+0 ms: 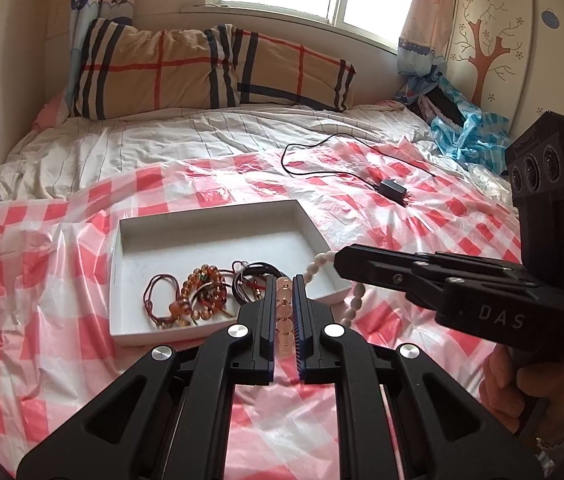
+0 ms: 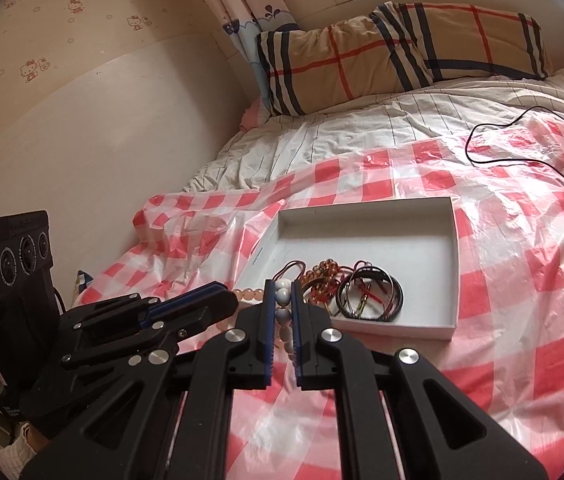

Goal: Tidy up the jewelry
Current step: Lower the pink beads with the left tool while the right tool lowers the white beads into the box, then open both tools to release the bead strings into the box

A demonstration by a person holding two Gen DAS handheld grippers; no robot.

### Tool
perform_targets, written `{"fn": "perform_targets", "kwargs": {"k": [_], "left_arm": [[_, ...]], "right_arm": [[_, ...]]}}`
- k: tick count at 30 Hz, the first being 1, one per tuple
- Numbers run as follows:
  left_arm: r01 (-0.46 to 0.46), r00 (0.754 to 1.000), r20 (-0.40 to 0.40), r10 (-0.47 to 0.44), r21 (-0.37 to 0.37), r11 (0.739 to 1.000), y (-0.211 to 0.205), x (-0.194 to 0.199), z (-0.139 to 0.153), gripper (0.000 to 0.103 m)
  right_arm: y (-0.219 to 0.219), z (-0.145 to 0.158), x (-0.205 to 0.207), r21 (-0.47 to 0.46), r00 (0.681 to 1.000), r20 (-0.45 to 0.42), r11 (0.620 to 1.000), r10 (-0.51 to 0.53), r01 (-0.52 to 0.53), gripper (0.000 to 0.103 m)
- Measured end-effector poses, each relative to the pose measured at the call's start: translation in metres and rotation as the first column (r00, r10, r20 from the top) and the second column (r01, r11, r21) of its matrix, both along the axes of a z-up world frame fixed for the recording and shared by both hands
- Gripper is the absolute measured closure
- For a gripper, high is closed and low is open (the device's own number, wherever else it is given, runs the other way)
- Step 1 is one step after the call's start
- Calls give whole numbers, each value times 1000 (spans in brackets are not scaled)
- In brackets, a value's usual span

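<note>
Two strands: pink bead bracelet (image 1: 283,320) pinched in left hand-held gripper (image 1: 284,312); white bead string (image 2: 284,312) pinched in right hand-held gripper (image 2: 283,316), both at near edge of white box (image 1: 217,220).
Box contents: bracelets piled near side.
Risk: strands probably tangle together, or snag rim and drag box.

sheet (image 1: 422,216): glossy crinkled plastic | box (image 1: 121,280): matt white card | pillow (image 1: 153,72): soft cloth
</note>
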State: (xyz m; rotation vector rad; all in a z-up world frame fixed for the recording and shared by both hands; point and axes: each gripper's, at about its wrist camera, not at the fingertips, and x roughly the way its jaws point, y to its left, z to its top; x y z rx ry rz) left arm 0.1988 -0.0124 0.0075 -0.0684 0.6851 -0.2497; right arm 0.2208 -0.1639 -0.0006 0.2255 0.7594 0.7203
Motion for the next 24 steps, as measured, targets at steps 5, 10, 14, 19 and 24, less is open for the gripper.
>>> {"fn": "perform_targets", "kwargs": {"k": [5, 10, 14, 19, 24], "left_arm": [[-4, 1000, -1, 4, 8, 1000, 3, 27, -5, 96], [-27, 1000, -7, 27, 19, 999, 10, 52, -19, 96], [-94, 991, -88, 103, 96, 991, 18, 78, -50, 95], [-170, 979, -94, 183, 134, 976, 22, 59, -54, 40], [-194, 977, -59, 205, 150, 970, 15, 7, -25, 27]], "right_arm": [[12, -8, 33, 18, 1000, -6, 1000, 5, -4, 95], [21, -17, 58, 25, 1000, -10, 1000, 6, -6, 95], [20, -43, 80, -158, 992, 6, 979, -129, 128, 74], [6, -38, 51, -183, 989, 39, 973, -139, 144, 43], [-7, -14, -14, -175, 985, 72, 970, -157, 167, 30]]}}
